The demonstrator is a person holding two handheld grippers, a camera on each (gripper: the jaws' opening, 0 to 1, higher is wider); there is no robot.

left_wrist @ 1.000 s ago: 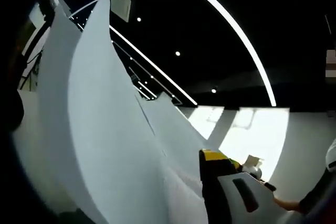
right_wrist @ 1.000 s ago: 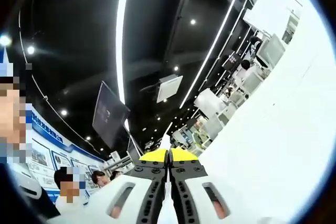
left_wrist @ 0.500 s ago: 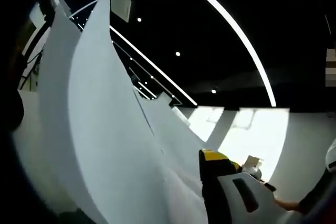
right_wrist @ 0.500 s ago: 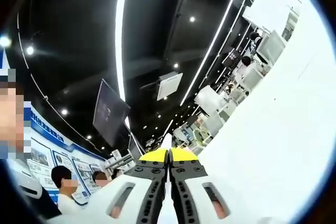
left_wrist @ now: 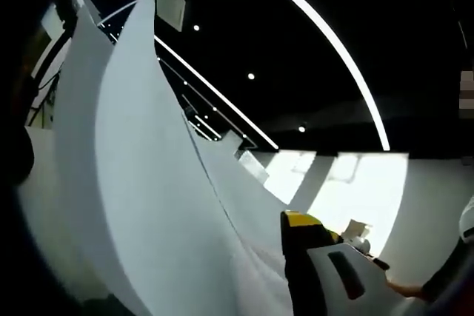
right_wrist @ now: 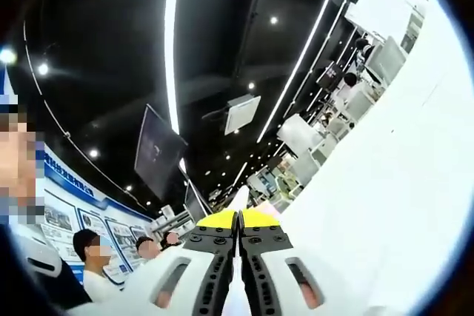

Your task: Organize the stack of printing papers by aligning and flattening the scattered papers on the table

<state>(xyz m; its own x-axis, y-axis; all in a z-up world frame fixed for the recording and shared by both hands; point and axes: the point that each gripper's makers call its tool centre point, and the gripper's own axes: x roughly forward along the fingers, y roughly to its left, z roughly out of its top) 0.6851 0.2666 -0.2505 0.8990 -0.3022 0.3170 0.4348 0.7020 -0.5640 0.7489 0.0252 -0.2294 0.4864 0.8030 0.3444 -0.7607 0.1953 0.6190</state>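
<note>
Both views look up toward a dark ceiling. In the left gripper view, white printing papers [left_wrist: 141,183] stand on edge in tall curved sheets across the left and centre. They rise from the bottom right beside my left gripper [left_wrist: 280,229]. Its yellow-tipped right jaw presses against them, and its other jaw is hidden behind the sheets. In the right gripper view, my right gripper [right_wrist: 238,217] is shut, with a thin white paper edge [right_wrist: 238,201] pinched between its yellow tips. A broad white sheet [right_wrist: 385,183] spreads up to the right.
A person's dark sleeve and hand [left_wrist: 437,283] show at the lower right of the left gripper view. Standing people [right_wrist: 92,260] and wall posters are at the lower left of the right gripper view. A hanging screen [right_wrist: 157,157] and light strips are overhead.
The right gripper view has tilted slightly, so the ceiling fixtures and people sit a little lower. In the left gripper view, the rear sheet's edge has shifted slightly. Both grips are unchanged.
</note>
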